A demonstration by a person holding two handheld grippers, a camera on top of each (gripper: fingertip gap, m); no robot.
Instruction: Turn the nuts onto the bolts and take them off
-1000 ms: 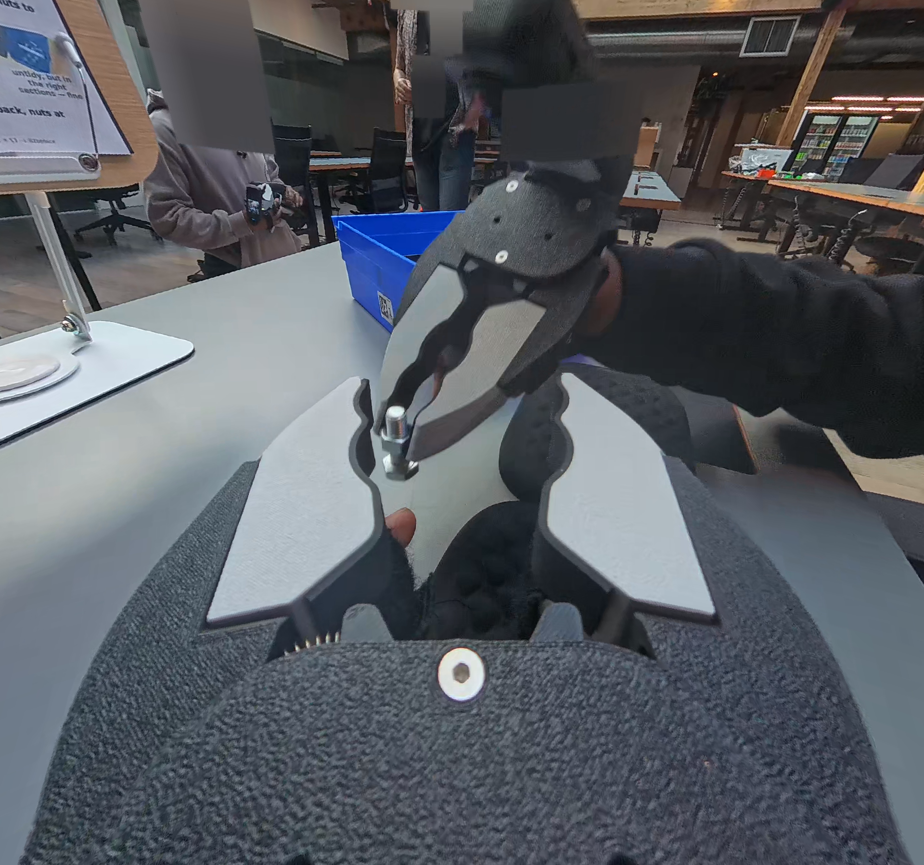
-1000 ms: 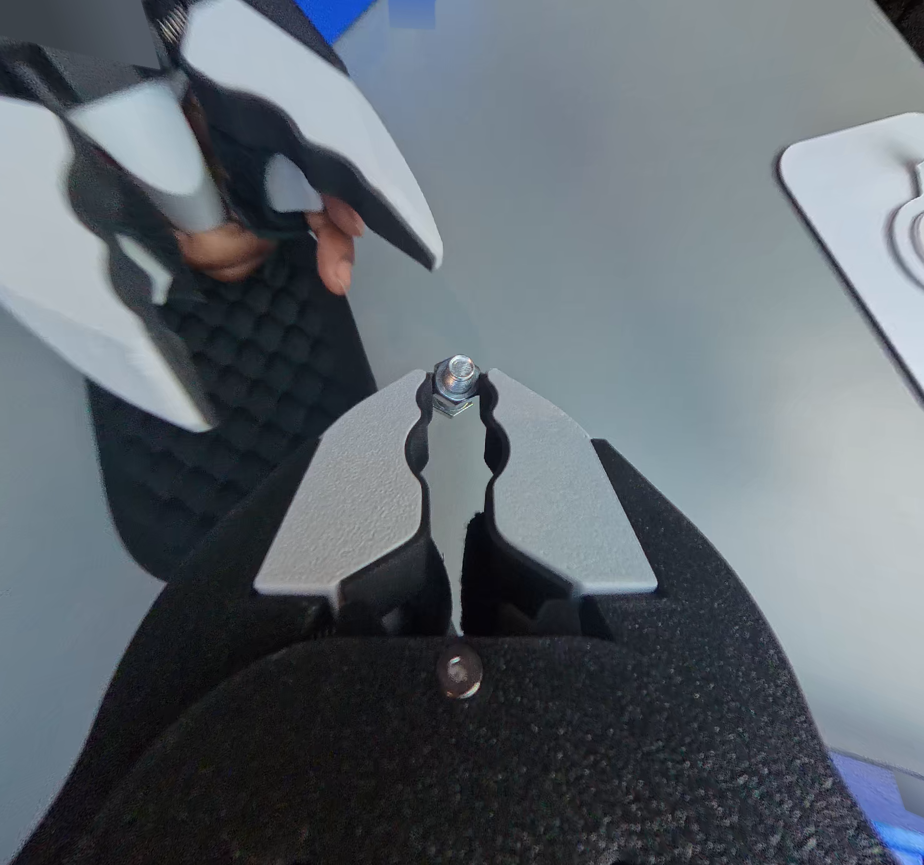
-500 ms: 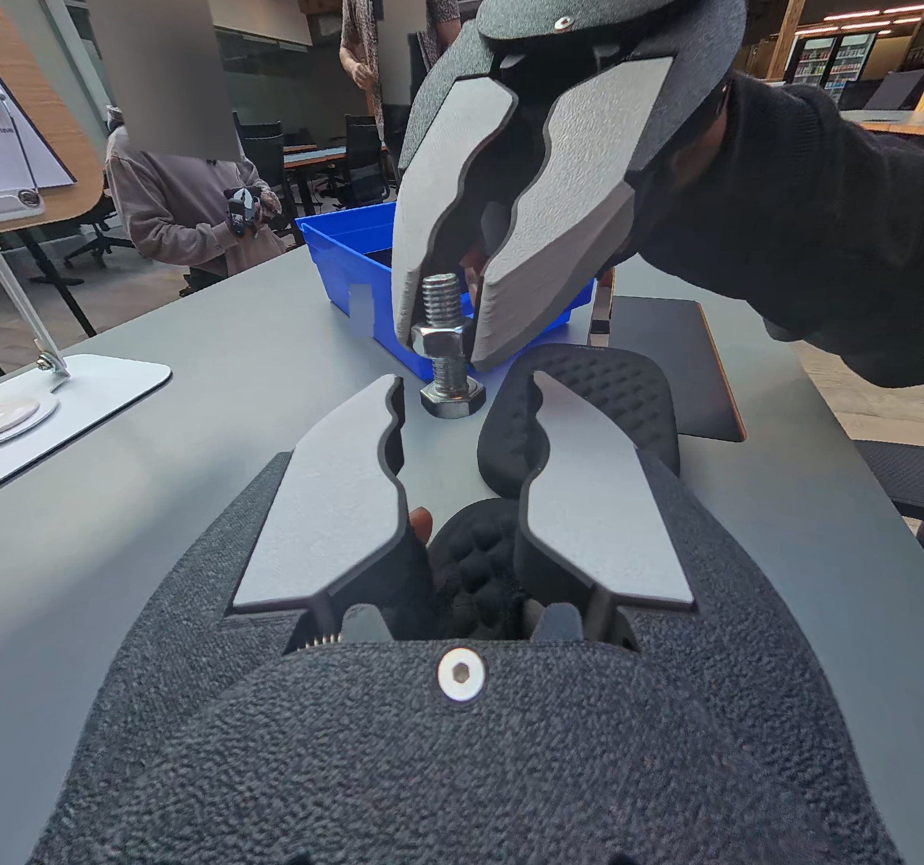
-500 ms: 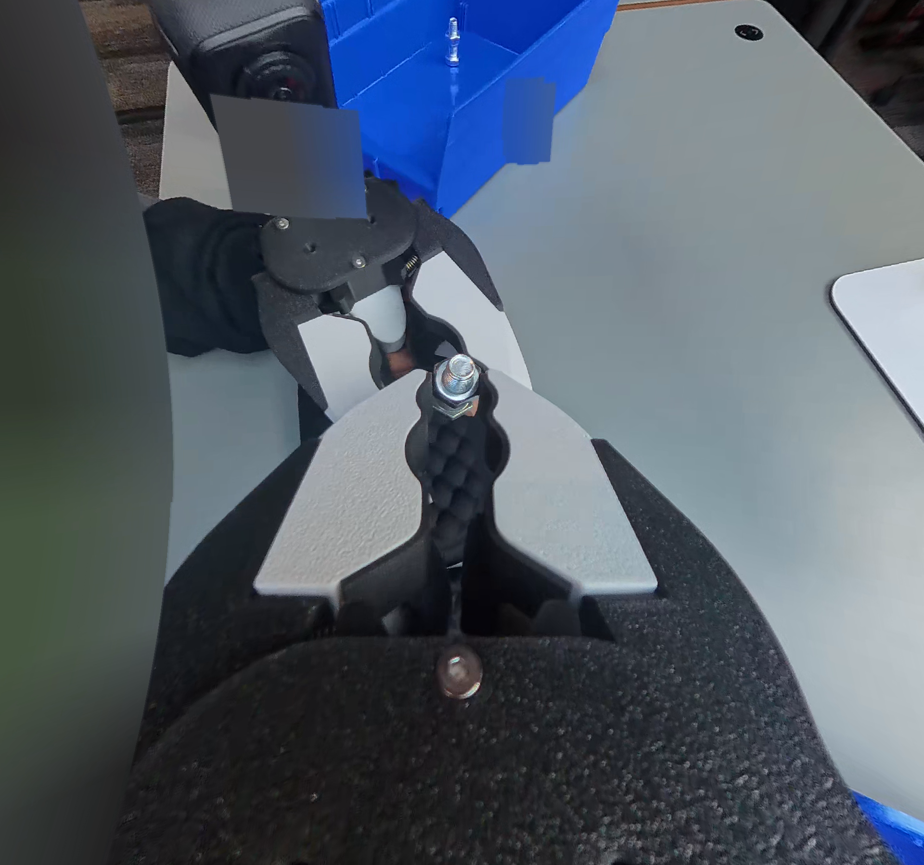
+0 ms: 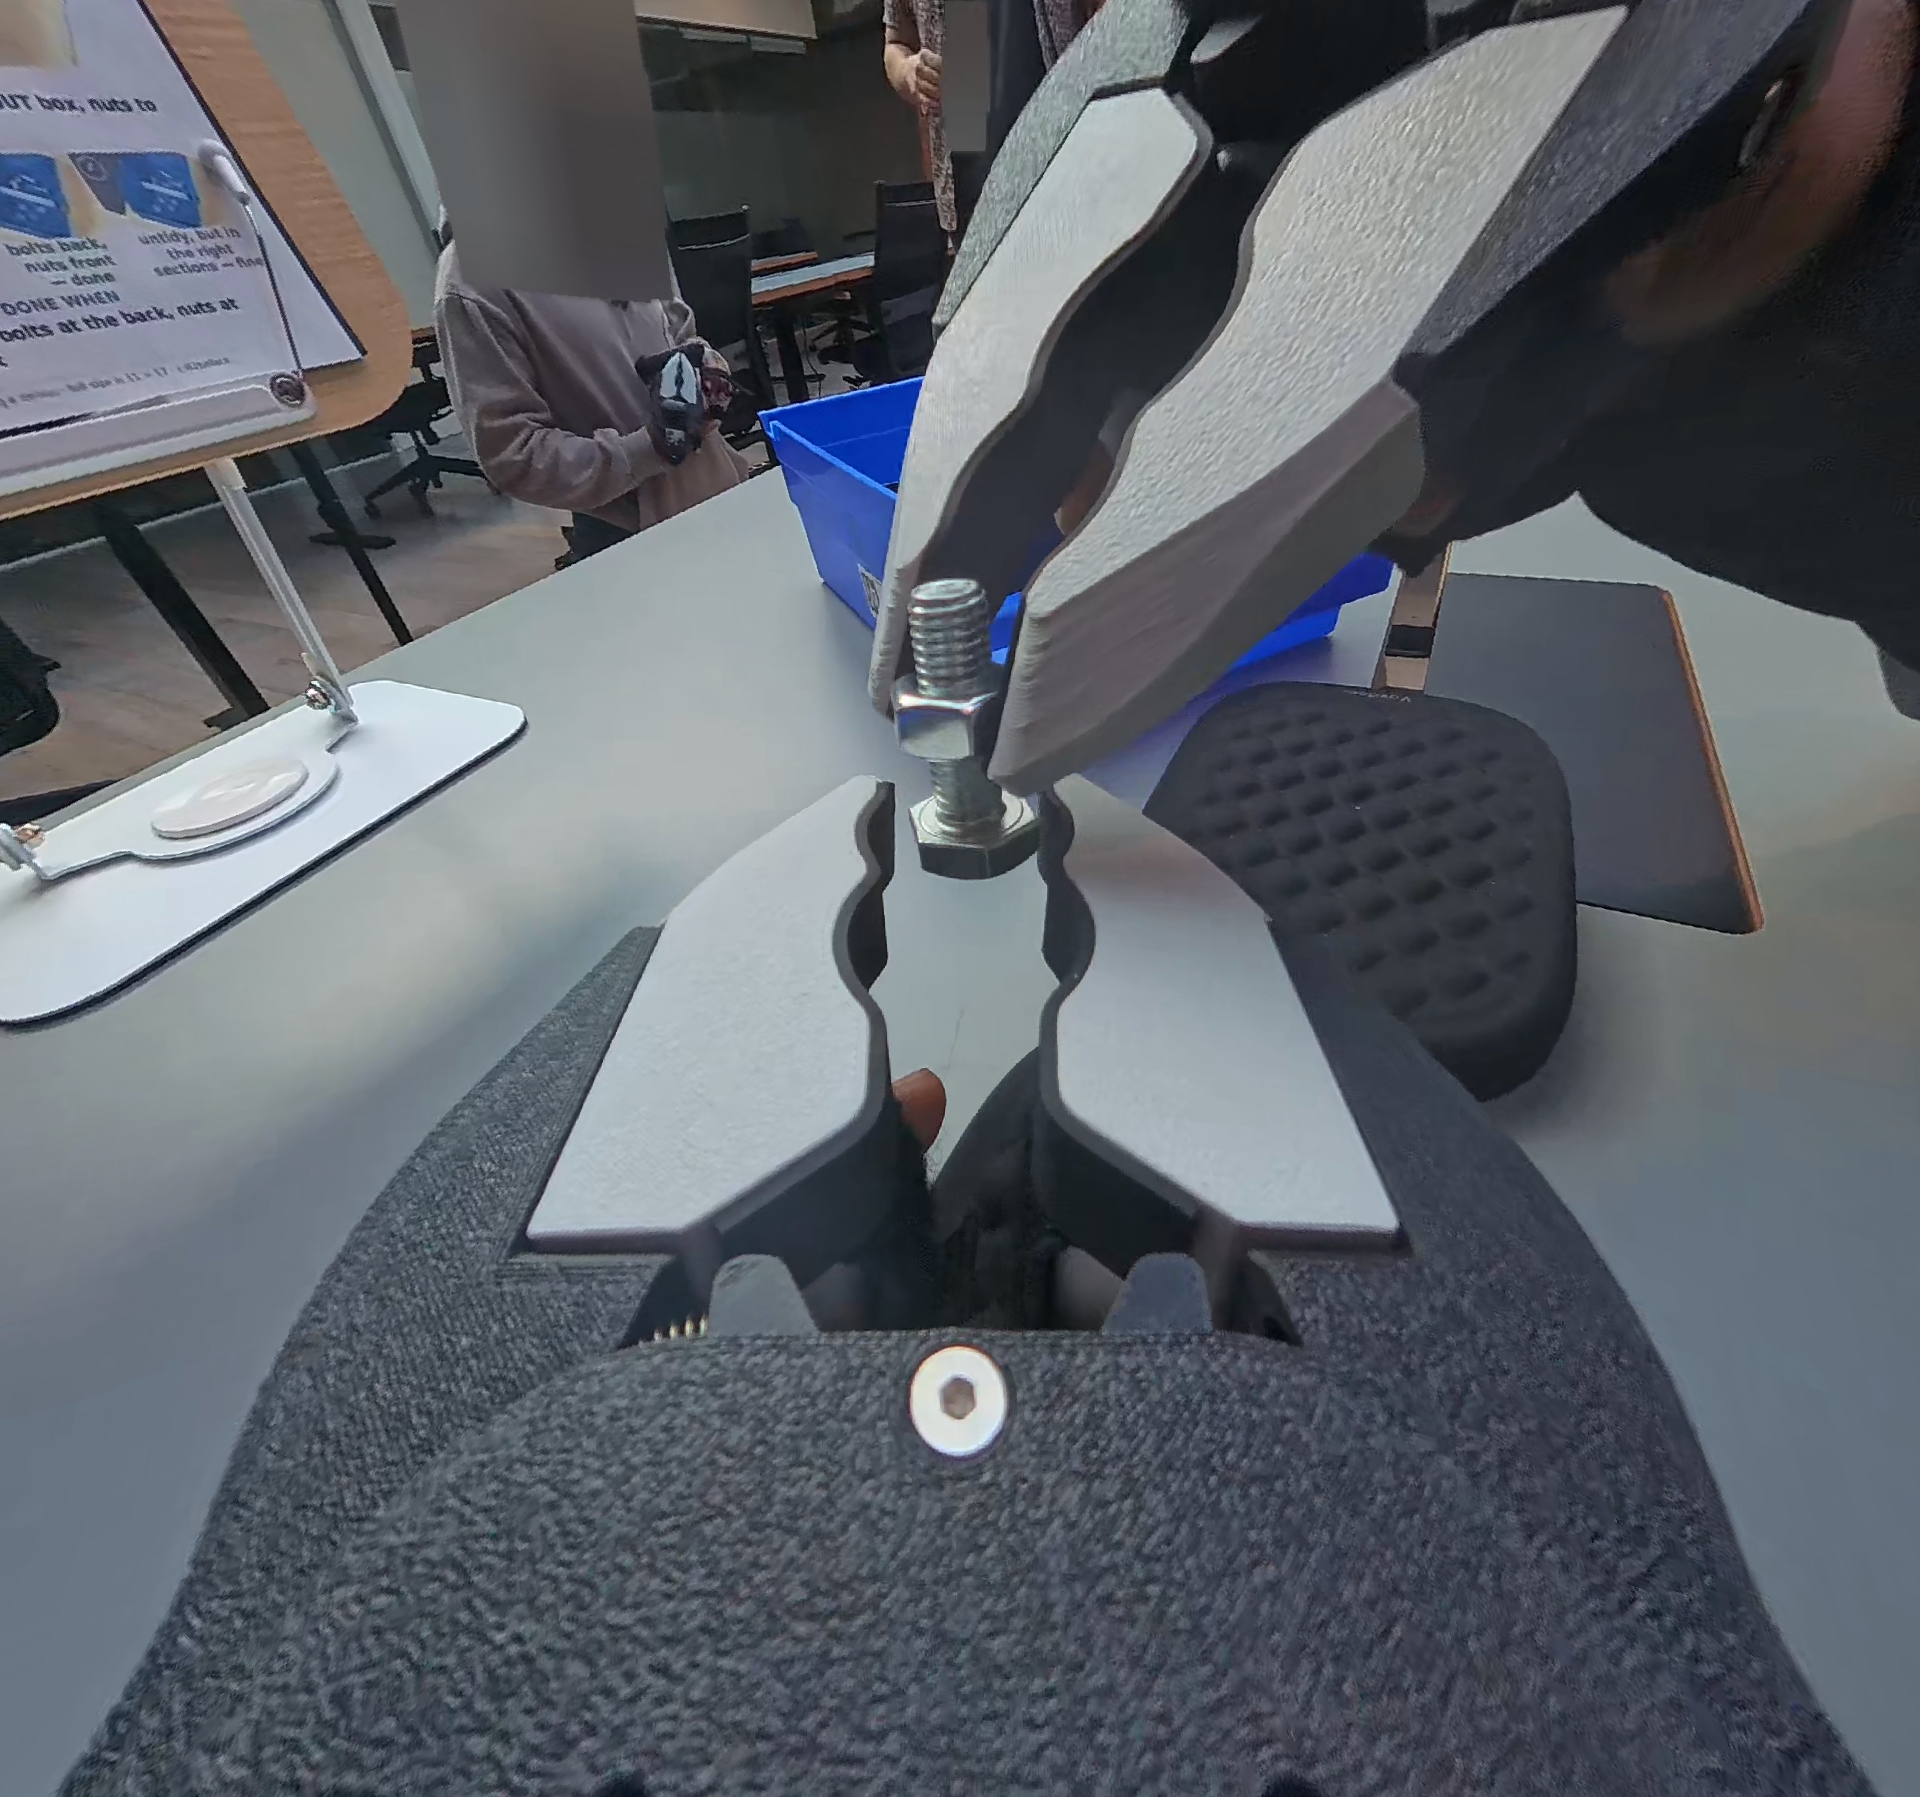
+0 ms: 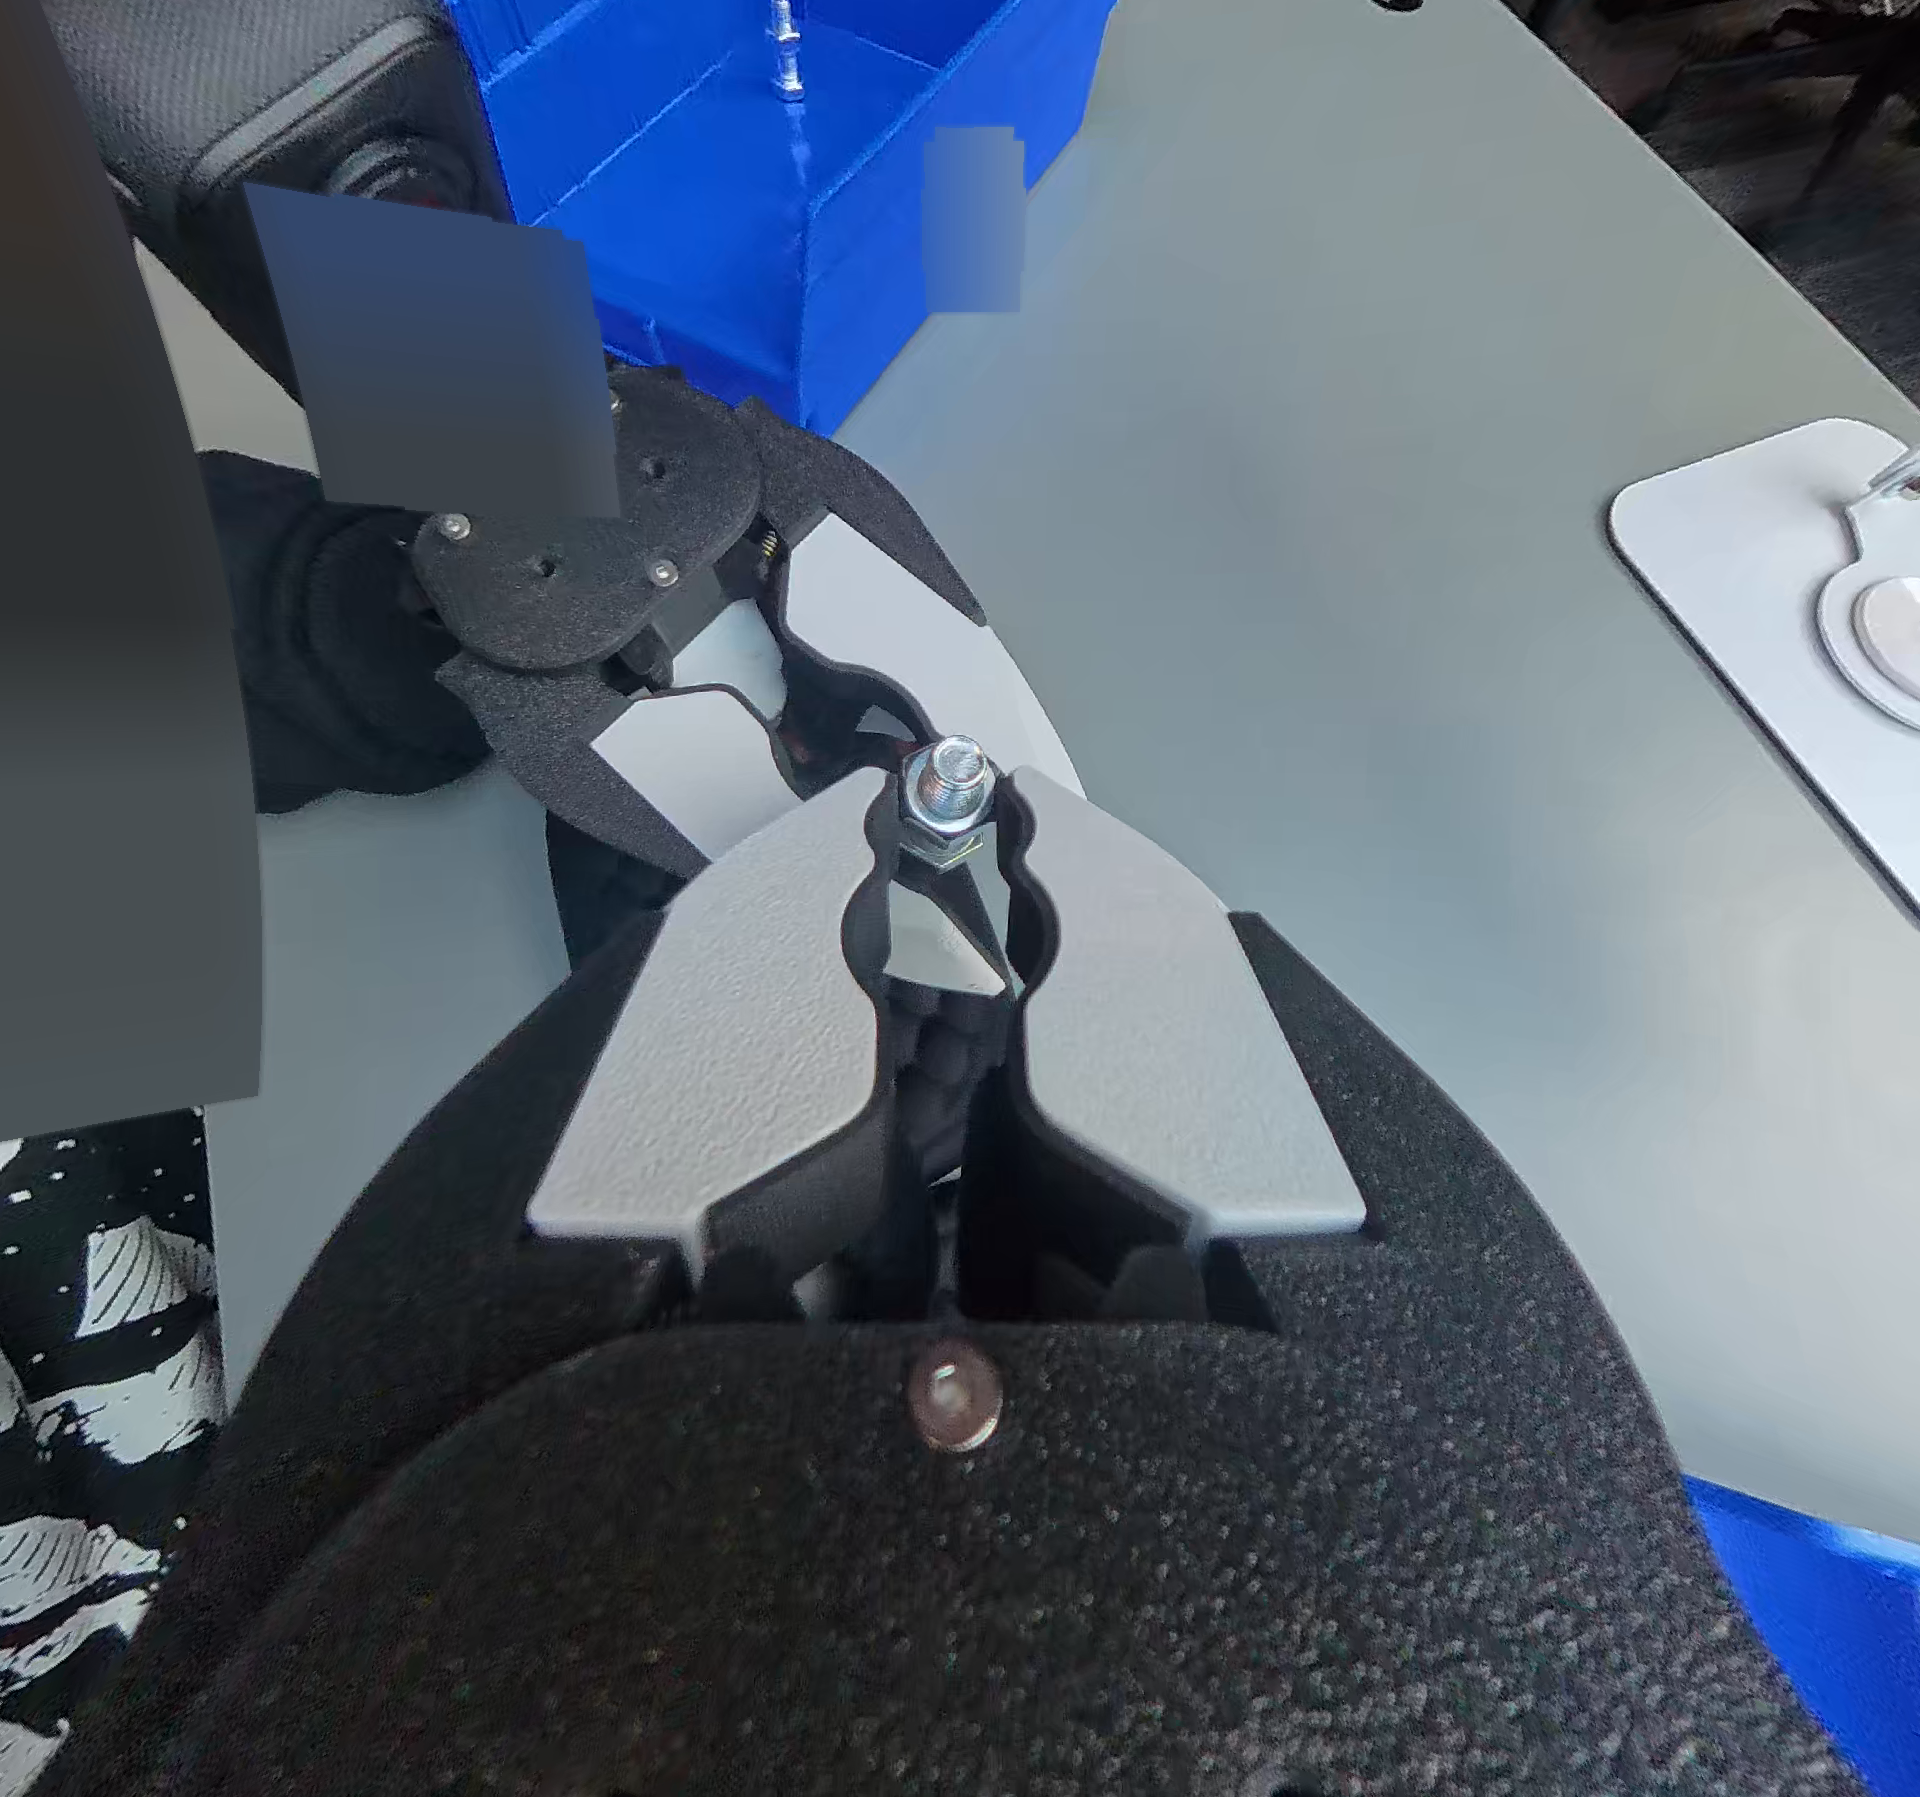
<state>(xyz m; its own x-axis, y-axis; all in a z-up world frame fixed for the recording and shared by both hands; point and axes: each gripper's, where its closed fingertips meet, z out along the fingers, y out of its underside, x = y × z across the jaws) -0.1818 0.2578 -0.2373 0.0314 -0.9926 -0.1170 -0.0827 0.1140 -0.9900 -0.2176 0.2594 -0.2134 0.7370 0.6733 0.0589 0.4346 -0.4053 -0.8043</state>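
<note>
1. Grey tabletop (image 5: 520, 968) is filling the foreground of both views, with an open office behind it where a person in a grey hoodie (image 5: 551, 397) is sitting and another is standing farther back.
2. A blue plastic bin (image 6: 727, 189) is sitting on the table beyond the work spot, and a small bolt (image 6: 784, 54) is standing upright inside it.
3. A white stand base (image 5: 208, 833) is lying on the table to the left in the left wrist view, carrying a tilted board with a printed sheet (image 5: 125, 189).
4. A black dimpled pad (image 5: 1382, 874) is lying on the table to the right of the left gripper, with a flat dark mat (image 5: 1558, 739) behind it.
5. The right gripper (image 6: 945, 812) is reaching down from above, its jaws clenched on the hex nut (image 5: 935, 719) partway along the bolt's thread.
6. The bolt (image 5: 951, 687) is standing upright, threaded end up, its hex head (image 5: 971, 838) at the bottom.
7. The left gripper (image 5: 966, 812) is sitting low with its tips on either side of that hex head; whether they are pressing on it or just flanking it, I cannot tell.
8. A dark sleeve (image 5: 1714, 397) is covering the arm behind the right gripper.
</note>
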